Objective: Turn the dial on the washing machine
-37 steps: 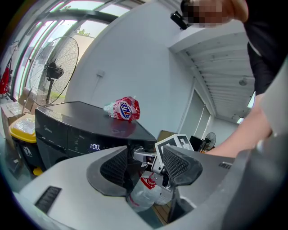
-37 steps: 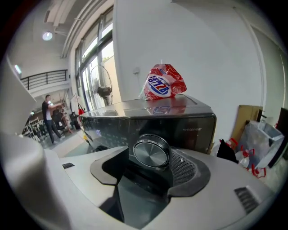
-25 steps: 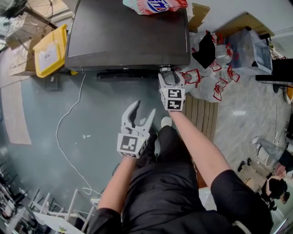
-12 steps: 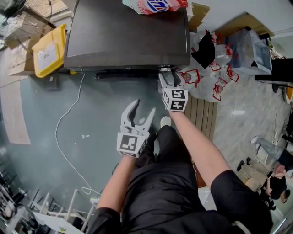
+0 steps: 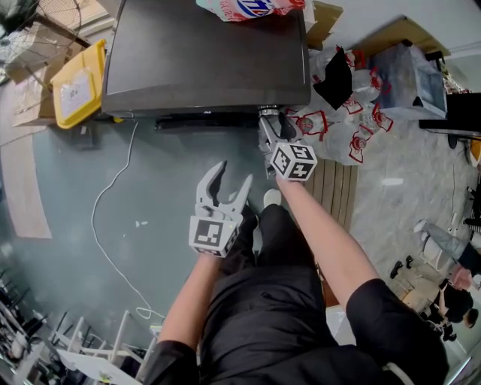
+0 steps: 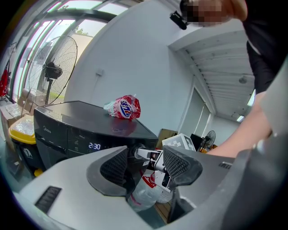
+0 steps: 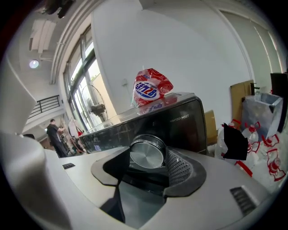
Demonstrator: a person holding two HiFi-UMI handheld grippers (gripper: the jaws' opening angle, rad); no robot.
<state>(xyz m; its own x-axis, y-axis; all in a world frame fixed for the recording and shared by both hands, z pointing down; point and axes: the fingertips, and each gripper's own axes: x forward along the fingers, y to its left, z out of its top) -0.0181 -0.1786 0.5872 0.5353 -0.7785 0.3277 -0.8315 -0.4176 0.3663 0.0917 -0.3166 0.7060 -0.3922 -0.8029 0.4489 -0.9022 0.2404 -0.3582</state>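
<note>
**A:** While the head view looks down, what could go wrong?

**B:** The right gripper [image 5: 272,124] meets the washing machine [image 5: 207,56] at the right end of its front. Twisting off-axis could, I judge, drag it loose. The left gripper [image 5: 231,174] hangs well apart. One machine, two grippers, one detergent bag [image 5: 248,7] on top.

**A:** Left gripper view?

**B:** Its fingers [image 6: 177,164] are spread wide and hold nothing, so little risk. One lit display [image 6: 94,146].

**A:** Right gripper view?

**B:** Fingers [image 7: 180,167] are closed on the single dial [image 7: 146,155] on the front panel. Its smooth metal might let a weak grip slide round.
</note>
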